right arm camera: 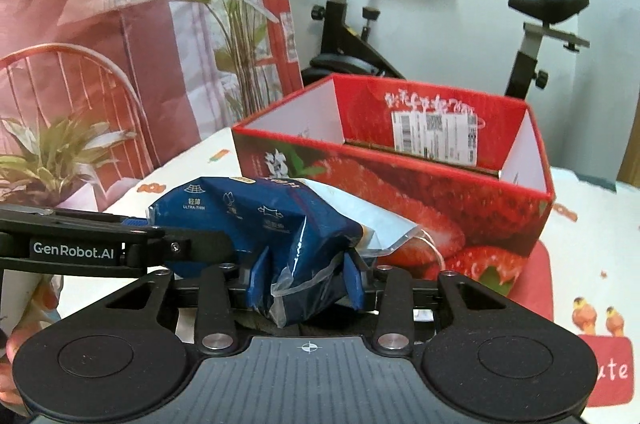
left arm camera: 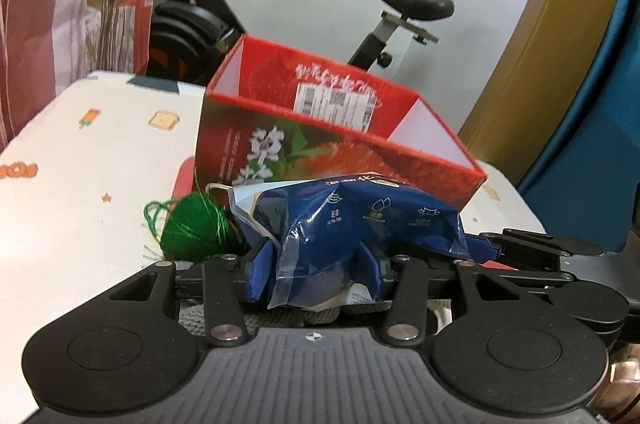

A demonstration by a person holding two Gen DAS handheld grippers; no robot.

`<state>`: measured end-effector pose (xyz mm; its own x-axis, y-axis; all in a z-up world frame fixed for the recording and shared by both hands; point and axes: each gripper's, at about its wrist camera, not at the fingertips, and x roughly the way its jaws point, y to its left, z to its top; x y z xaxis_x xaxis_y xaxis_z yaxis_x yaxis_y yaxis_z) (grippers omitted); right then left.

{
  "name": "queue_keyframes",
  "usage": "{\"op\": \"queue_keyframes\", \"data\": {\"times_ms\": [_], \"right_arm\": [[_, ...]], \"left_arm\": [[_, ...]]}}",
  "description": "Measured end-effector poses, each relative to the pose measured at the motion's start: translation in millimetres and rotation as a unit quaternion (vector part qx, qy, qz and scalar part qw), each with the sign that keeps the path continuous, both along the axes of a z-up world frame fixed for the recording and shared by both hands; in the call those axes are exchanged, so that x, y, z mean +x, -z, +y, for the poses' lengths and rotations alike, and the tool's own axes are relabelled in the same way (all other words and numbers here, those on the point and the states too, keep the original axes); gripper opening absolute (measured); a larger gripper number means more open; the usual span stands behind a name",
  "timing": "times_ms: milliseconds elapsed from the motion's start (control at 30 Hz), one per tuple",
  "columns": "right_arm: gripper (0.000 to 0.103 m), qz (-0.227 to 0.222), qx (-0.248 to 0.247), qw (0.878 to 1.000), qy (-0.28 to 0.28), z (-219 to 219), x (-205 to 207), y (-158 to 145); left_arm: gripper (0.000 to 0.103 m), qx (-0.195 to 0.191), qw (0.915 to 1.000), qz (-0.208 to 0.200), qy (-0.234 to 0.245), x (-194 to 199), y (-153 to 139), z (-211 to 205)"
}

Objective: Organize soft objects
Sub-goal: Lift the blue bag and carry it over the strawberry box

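A crumpled blue plastic packet (left arm camera: 352, 220) with white icons hangs just above the table, in front of an open red strawberry-printed box (left arm camera: 436, 168). My left gripper (left arm camera: 318, 266) is shut on the packet's near end, its blue pads (left arm camera: 259, 274) pressing the film. My right gripper (right arm camera: 308, 278) is shut on the same packet (right arm camera: 248, 220) from the other side, and the film bunches between its fingers (right arm camera: 355, 282). The left gripper's arm crosses the left of the right wrist view. A green ball of yarn (left arm camera: 196, 228) lies on the table left of the packet.
The box (right arm camera: 440, 200) stands on a red mat (right arm camera: 540, 280) on a white patterned tablecloth (left arm camera: 88, 184). Behind the table are an exercise bike (right arm camera: 348, 36), a tall plant (right arm camera: 236, 4), a pink curtain and a red wire chair (right arm camera: 80, 84). A blue chair back (left arm camera: 592, 104) stands at the right.
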<state>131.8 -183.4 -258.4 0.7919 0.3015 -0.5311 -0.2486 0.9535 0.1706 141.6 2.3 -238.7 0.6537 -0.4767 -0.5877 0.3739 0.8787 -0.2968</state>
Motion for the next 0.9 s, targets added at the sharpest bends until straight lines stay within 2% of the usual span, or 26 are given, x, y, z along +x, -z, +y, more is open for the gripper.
{"op": "queue_keyframes", "data": {"times_ms": [700, 900], "right_arm": [[0.036, -0.084, -0.032, 0.996, -0.016, 16, -14, -53], [0.036, -0.095, -0.066, 0.993, -0.024, 20, 12, -73]], "left_arm": [[0.050, -0.037, 0.9952, -0.090, -0.006, -21, -43, 17], [0.050, -0.030, 0.9962, -0.081, -0.011, -2, -54, 12]]}}
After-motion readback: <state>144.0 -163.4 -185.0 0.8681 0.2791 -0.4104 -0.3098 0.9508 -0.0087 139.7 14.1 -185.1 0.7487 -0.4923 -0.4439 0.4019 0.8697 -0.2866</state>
